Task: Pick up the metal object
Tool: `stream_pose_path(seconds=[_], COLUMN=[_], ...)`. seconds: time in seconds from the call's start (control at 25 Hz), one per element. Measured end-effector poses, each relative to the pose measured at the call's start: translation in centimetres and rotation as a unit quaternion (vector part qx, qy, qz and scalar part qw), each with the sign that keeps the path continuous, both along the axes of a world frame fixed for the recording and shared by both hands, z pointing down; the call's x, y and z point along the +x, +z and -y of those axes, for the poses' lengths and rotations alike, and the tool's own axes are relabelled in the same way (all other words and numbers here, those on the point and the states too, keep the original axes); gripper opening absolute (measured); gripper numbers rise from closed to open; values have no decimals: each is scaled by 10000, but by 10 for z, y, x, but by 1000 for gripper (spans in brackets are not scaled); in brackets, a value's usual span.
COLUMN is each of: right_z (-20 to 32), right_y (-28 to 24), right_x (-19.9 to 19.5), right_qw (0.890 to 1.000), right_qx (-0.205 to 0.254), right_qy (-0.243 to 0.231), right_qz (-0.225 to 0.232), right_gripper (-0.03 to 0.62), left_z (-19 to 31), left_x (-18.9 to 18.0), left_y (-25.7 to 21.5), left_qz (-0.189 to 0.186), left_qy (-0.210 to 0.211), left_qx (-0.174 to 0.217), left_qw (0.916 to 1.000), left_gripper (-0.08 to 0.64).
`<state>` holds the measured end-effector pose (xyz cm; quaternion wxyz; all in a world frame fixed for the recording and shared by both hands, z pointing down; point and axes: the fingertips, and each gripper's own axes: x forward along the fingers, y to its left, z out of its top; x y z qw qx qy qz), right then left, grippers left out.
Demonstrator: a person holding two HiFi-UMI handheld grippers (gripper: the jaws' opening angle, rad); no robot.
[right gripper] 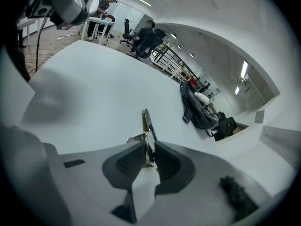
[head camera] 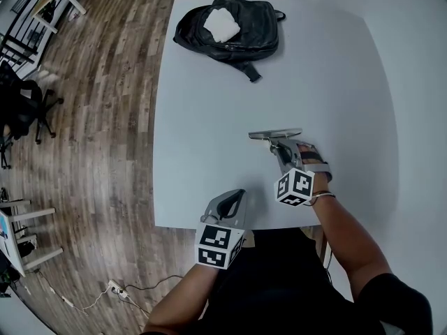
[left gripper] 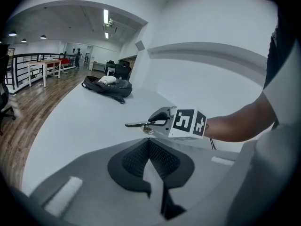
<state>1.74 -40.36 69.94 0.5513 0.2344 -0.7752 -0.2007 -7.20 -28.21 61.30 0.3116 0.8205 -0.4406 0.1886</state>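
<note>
Right gripper, seen from the head view, is clamped on the metal object, a flat strip held crosswise over the middle of the white tabletop. Left gripper sits at the near edge, well apart from it. A black backpack lies at the far end.

From the left gripper view, the left gripper has its jaws pressed together with nothing between them; beyond, the right gripper holds the metal object level.

From the right gripper view, the right gripper pinches the metal object on edge, with the backpack behind.
</note>
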Motion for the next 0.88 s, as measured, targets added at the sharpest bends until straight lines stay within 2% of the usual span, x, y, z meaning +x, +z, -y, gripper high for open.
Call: stream_pose_path(seconds=[0.4,0.88], right_z=[-4,-30], right_y=[-8,-40], right_x=[-7,-20], right_qw=[9998,9995], right_qx=[150,306], right_qy=[-120,18], right_qz=[-95,27], right_gripper=[17,15], left_z=[-8,-30], left_x=[-11,-27], left_y=[-2,-24], left_qz=[28,-23], left_qy=[-6,25], left_qx=[76,306], left_qw=[10000,9995], left_gripper=[8,8])
